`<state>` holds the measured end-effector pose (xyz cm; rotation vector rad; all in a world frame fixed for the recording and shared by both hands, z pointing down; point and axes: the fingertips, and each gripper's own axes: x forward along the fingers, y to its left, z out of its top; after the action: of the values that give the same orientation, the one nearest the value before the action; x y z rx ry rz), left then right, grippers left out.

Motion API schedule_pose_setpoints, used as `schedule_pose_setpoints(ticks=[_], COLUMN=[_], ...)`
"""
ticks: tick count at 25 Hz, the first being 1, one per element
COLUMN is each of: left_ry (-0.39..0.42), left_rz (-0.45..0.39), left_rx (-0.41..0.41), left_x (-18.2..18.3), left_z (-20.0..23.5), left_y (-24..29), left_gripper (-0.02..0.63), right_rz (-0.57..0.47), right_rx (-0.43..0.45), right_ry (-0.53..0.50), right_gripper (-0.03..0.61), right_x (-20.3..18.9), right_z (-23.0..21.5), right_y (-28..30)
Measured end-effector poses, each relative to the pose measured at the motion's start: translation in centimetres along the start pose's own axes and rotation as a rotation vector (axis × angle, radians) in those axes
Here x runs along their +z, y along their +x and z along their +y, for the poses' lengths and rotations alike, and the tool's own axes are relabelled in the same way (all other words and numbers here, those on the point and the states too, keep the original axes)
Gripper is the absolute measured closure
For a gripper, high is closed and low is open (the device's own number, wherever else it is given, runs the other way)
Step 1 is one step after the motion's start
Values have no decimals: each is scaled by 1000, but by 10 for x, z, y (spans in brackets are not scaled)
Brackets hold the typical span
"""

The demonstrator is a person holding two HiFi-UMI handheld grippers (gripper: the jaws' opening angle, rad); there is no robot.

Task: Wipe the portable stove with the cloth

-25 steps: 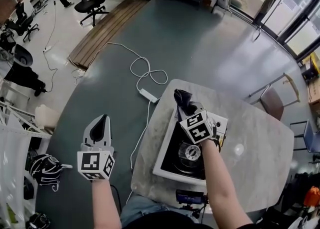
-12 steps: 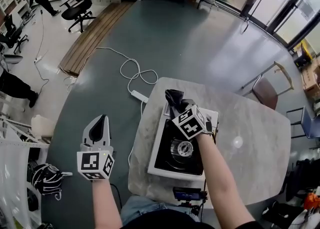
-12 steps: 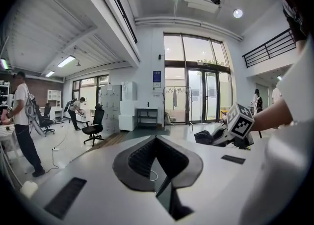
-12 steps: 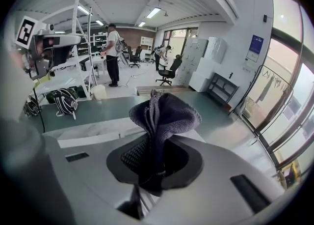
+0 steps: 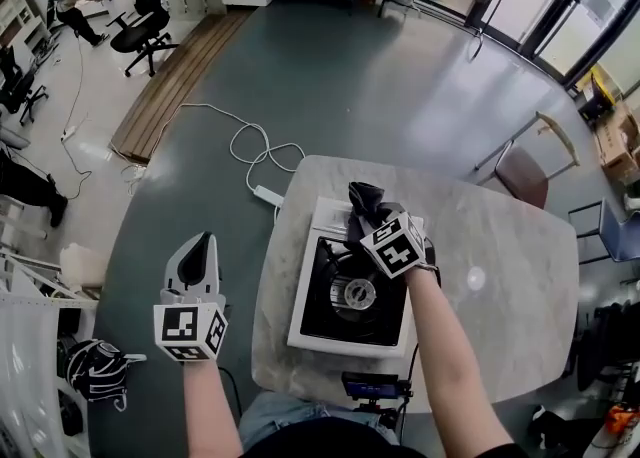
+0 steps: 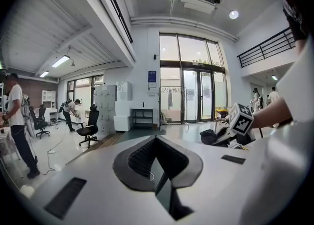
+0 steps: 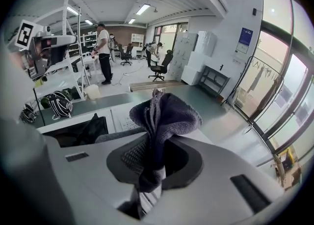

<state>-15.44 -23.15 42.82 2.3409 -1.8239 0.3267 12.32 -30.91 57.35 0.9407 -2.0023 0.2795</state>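
Left gripper: hung off the table's left side, above the floor, jaws together with nothing between them.
Portable stove: sat on the marble table, a white rim round a black well.
Stove well: held only the burner and its grate, as far as I could see.
Right gripper: clamped on the dark cloth, over the stove's far edge.
Risk: the cloth stood bunched above the jaws, so I'd guess little of it would meet the surface. A loose fold might snag the grate and drag the stove.
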Motion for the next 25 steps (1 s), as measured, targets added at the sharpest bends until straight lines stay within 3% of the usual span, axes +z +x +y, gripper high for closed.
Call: schedule_pose_setpoints(ticks=[15,25], left_ry=[50,68], left_rz=[-1,-8], left_rx=[-48,-66], left_x=[13,20], left_z=[-23,-31], left_y=[6,9], left_gripper=[603,603], right_rz=[45,64], right_rx=[-19,-59], right_ry=[-15,31], right_gripper=[514,514], right_x=[-41,-65], right_z=[-27,-47], right_y=[-26,-40])
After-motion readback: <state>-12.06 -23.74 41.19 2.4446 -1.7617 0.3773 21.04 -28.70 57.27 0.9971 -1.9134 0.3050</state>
